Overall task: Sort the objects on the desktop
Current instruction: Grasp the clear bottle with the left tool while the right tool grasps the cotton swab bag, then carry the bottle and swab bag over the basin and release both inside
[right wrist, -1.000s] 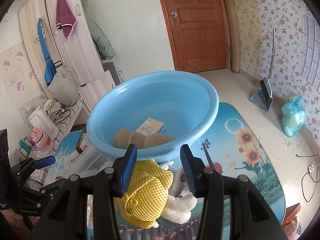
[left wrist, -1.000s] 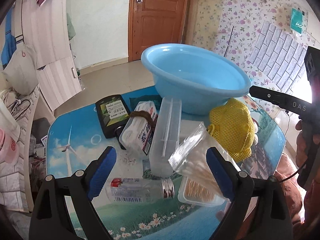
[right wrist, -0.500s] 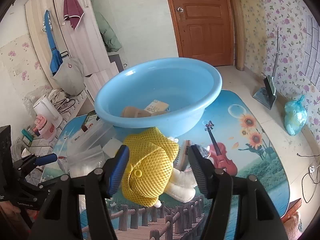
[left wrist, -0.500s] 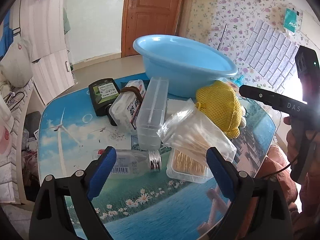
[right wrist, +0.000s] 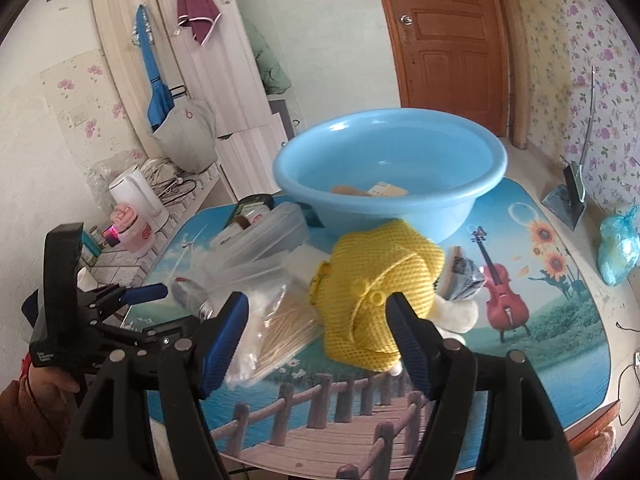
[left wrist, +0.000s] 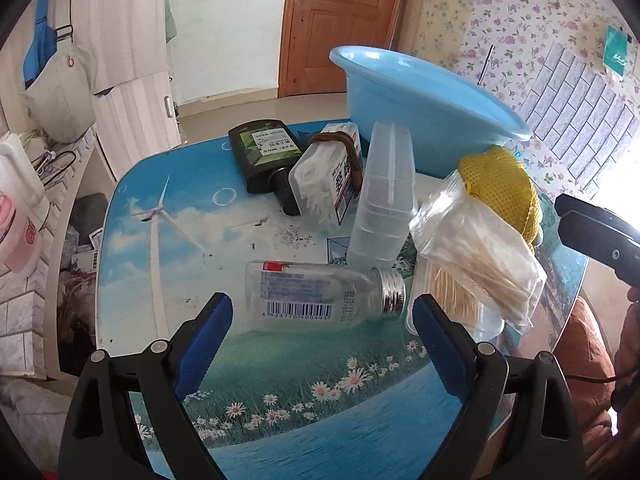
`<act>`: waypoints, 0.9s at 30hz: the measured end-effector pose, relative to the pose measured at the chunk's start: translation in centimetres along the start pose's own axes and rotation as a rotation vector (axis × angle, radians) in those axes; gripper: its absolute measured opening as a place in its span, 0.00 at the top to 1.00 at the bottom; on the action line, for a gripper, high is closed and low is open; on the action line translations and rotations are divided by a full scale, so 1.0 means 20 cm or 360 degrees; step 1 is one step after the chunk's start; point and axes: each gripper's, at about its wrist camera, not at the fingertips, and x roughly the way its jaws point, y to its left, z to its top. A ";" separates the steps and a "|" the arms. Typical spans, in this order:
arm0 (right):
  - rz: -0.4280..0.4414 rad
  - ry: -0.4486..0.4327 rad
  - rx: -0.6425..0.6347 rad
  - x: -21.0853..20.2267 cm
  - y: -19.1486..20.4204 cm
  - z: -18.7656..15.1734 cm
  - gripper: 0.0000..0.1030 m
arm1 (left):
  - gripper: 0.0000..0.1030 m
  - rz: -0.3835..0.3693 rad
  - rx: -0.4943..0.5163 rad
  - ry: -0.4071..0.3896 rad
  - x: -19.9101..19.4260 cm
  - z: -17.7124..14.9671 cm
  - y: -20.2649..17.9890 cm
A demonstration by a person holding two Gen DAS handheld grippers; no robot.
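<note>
Backed away from basin [right wrist: 390,168] since a second ago. Right gripper [right wrist: 316,340] spread wide, empty, above yellow mesh toy [right wrist: 376,292]. Left gripper [left wrist: 320,328] spread wide, flanking lying glass bottle [left wrist: 316,292] on table [left wrist: 320,432].

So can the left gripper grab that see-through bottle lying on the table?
Probably yes. The left gripper is open, with the clear bottle lying on its side right ahead of the jaws and nothing in between. The box of cotton swabs crowds the cap end.
</note>
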 end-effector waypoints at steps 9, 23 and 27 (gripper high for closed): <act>0.0025 0.0093 -0.0128 0.10 0.16 -0.05 0.31 | 0.11 -0.0023 0.0012 0.0010 0.06 0.00 0.00; 0.0001 0.0187 -0.0252 0.22 0.25 -0.07 0.36 | 0.17 -0.0025 -0.0023 -0.0053 -0.04 0.02 0.05; 0.0001 0.0222 -0.0315 0.25 0.27 -0.09 0.63 | 0.17 -0.0013 -0.0049 -0.0083 -0.09 0.04 0.05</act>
